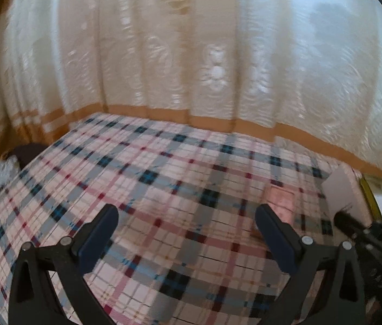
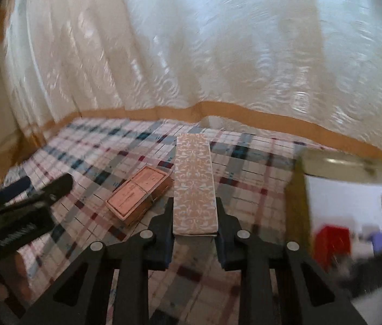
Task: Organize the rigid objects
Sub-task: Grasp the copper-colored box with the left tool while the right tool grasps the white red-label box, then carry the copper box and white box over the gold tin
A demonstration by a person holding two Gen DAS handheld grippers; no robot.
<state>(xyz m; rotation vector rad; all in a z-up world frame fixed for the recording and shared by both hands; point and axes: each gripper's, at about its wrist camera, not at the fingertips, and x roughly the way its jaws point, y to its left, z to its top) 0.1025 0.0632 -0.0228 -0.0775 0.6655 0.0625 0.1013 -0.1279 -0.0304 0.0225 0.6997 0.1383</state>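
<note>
1. The right gripper [image 2: 195, 216] is closed on a long, flat cardboard box with a pale pink and white ornament pattern [image 2: 194, 178]. Its two dark fingers press the near end of the box from both sides, at the lower centre of the right wrist view.
2. The long axis of this long patterned box runs straight away from the gripper, toward the upper middle of the frame, so most of its length stands out beyond the fingertips. I judge that any turn of the wrist will swing the far end widely.
3. Just to the left of it a smaller flat pink rectangular box with a brown edge [image 2: 139, 196] lies on the checked tablecloth in white, blue and red [image 2: 245, 168]. It lies at an angle to the held box; whether the two touch I cannot tell.
4. The left gripper [image 1: 187, 218] stands wide with nothing between its fingers, above bare cloth. It also shows at the left edge of the right wrist view, so it is near the small pink box.
5. At the right edge a white container with a yellowish rim [image 2: 299, 189] is partly seen. Inside are a red block [image 2: 331, 243] and a small violet thing [image 2: 381, 241], both blurred.
6. A cream lace curtain [image 2: 191, 54] hangs behind the table.
</note>
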